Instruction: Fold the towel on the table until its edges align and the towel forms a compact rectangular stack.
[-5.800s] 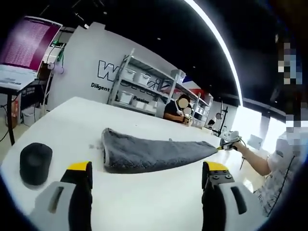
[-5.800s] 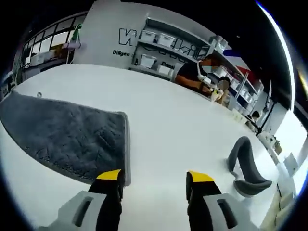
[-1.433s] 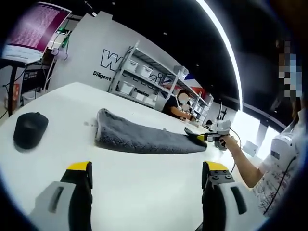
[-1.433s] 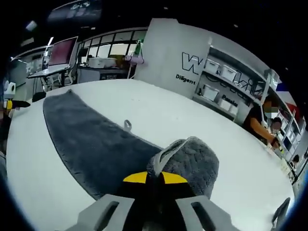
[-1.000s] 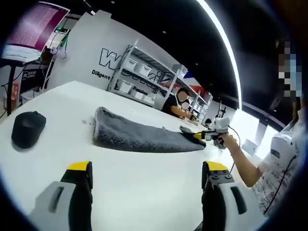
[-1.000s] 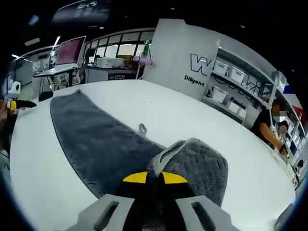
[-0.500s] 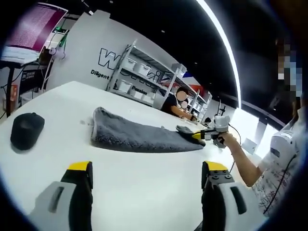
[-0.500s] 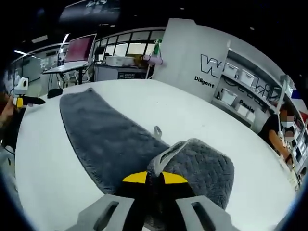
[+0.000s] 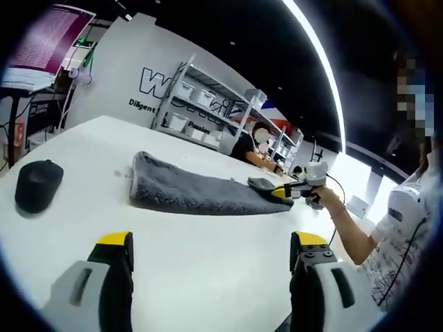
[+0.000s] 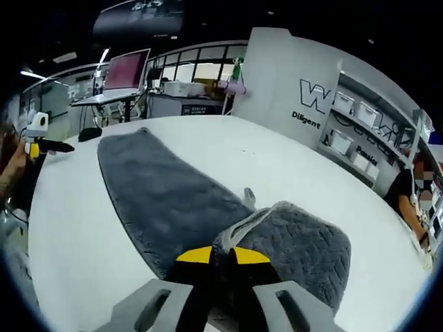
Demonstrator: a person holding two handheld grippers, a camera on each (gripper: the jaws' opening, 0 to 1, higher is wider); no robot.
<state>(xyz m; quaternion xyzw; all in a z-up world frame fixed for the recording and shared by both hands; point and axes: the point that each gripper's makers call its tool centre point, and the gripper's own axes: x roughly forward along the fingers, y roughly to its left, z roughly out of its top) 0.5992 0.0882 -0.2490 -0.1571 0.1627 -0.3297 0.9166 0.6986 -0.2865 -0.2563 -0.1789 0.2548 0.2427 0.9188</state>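
Right gripper (image 10: 221, 257) pinches the end of the towel (image 10: 166, 200), lifted and curling back over the strip flat on the table (image 10: 90, 249). More towel lies ahead than a second ago: fold advancing lengthwise. Left gripper (image 9: 211, 250) hangs spread, empty, well short.

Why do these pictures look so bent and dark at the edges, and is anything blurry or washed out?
Left gripper view: the fisheye lens curves the white table, a ceiling light strip arcs brightly overhead, and the far right window area is washed out. Right gripper view: the grey towel looks sharp with visible pile, while the right gripper close up looks oversized.
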